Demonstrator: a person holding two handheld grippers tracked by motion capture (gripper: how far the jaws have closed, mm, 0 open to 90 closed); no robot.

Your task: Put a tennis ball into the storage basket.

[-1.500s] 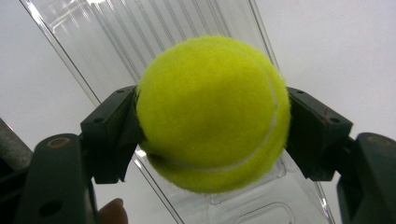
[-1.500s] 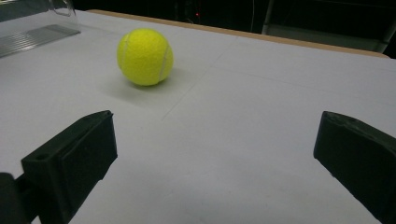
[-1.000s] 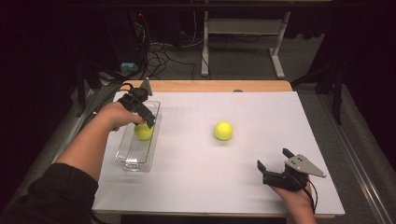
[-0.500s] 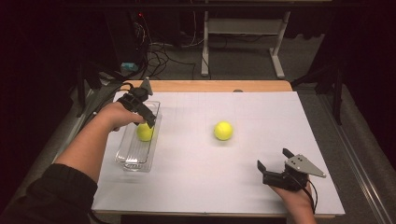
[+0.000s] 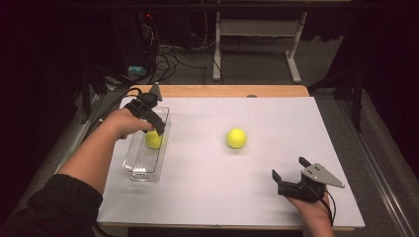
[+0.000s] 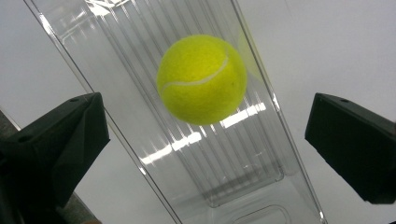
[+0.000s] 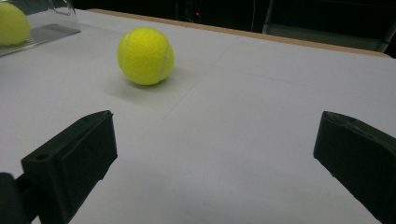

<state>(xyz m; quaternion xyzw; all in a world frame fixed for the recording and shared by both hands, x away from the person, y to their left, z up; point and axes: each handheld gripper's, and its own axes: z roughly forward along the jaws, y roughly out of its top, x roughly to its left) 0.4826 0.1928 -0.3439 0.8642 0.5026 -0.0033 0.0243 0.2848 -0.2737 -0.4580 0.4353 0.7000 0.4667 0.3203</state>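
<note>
over the clear plastic tray point(image 5: 141, 170) at the table's left side, the left gripper point(image 5: 157, 123) hangs with its jaws spread wide and holding nothing, and one tennis ball point(image 6: 201, 79) lies inside the tray on its ribbed floor, between the long walls. the second tennis ball point(image 5: 236, 138) sits on the bare white table point(image 5: 207, 197) near the middle, well apart from the tray. the right gripper point(image 5: 285, 178) rests low at the near right corner, jaws also wide open and empty, with that ball ahead of it and off to one side. judging from this, the step in hand is clearing the left gripper away from the tray; it is best lifted straight up so the jaws do not knock a wall or nudge the ball. the loose ball can roll, so the right gripper should square up and close on its widest part.
</note>
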